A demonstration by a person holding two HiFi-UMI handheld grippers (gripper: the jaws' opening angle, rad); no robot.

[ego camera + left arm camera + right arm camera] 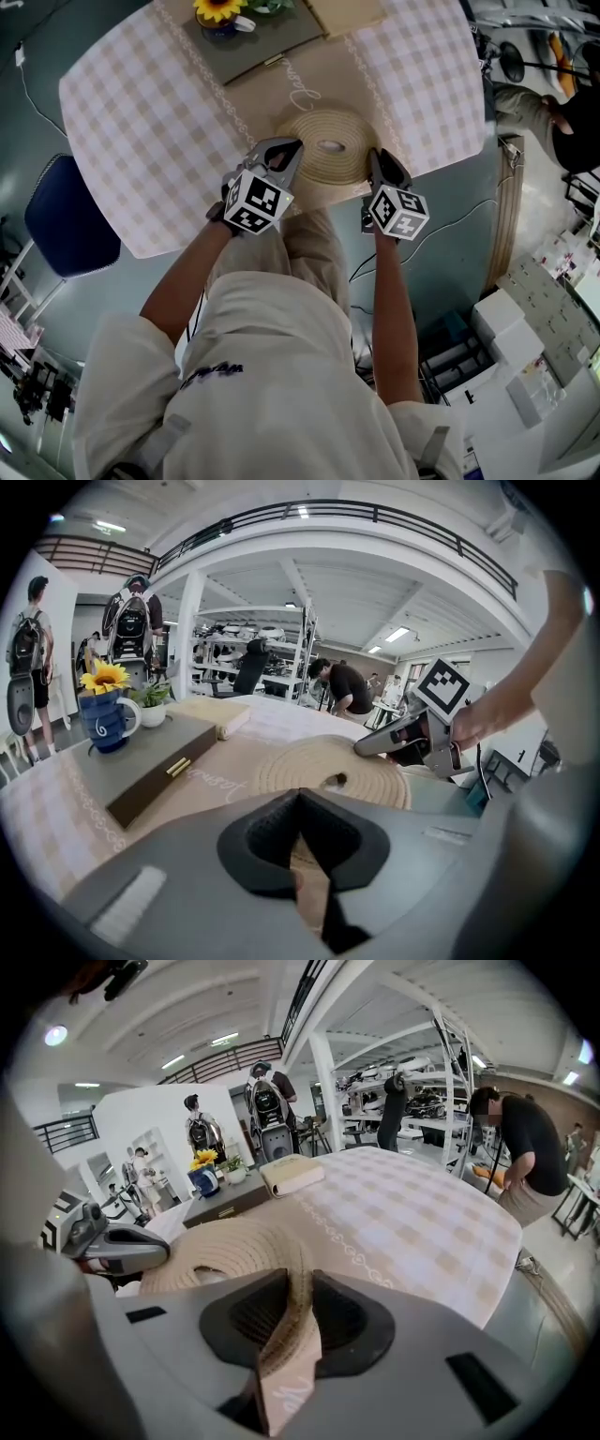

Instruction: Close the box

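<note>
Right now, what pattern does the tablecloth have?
The tablecloth has pale beige-and-white checks. It shows best in the head view.

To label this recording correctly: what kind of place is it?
Probably a workshop or lab hall: an upper gallery railing, metal shelving racks behind, and people working around a cloth-covered table.

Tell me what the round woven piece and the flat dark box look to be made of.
The round woven piece: likely straw or similar plant fibre, matte tan; concentric coiled ridges show. The flat dark box: perhaps painted wood or board, matte grey top, darker sides; a brass-coloured clasp sits on its edge.
</note>
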